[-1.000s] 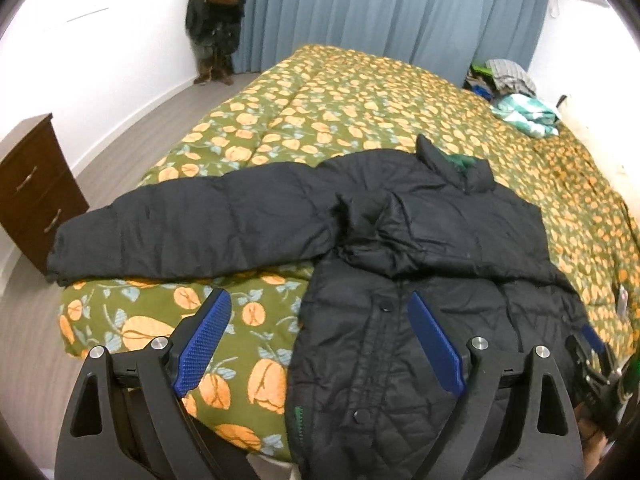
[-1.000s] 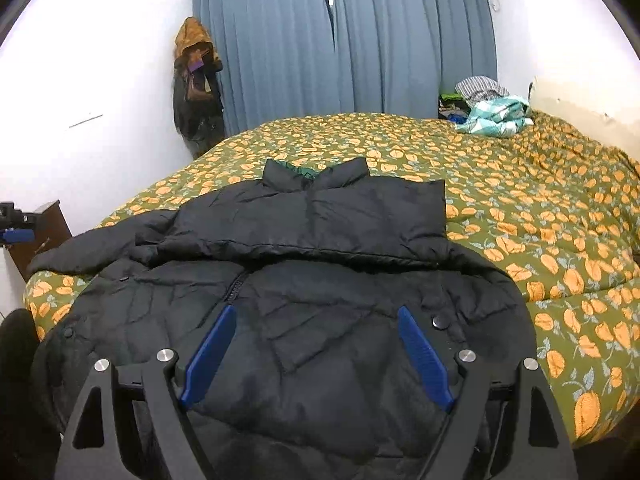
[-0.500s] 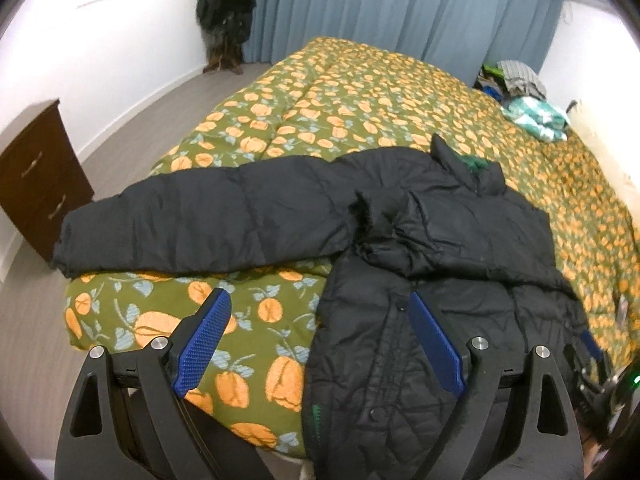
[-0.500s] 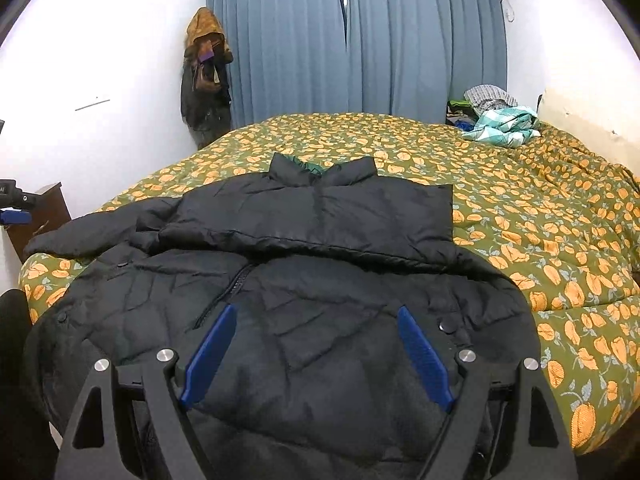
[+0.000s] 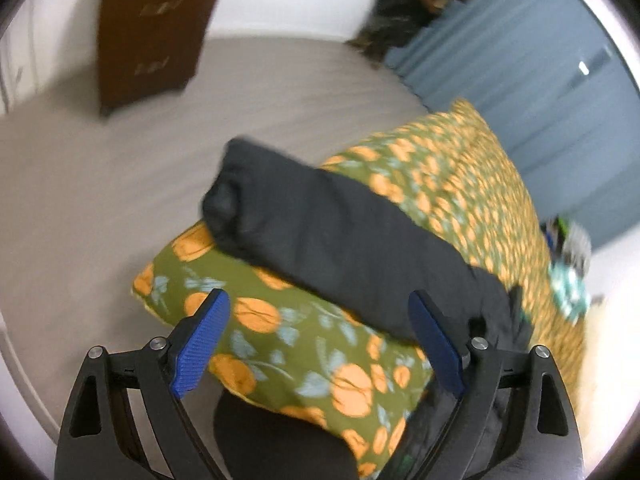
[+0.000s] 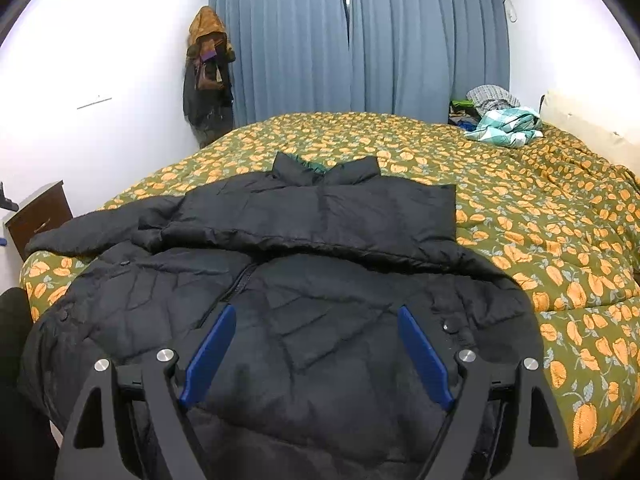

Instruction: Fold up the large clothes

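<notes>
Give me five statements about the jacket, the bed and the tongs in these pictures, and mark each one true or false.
1. The black puffer jacket lies spread on the bedspread. True.
2. The right tongs are clamped on the jacket's hem. False: they are open, with nothing between the pads.
3. One sleeve reaches out to the corner of the bed. True.
4. The left tongs hold that sleeve. False: they are open, and the sleeve lies beyond them, ungripped.
5. The curtains behind the bed are red. False: they are blue-grey.
</notes>
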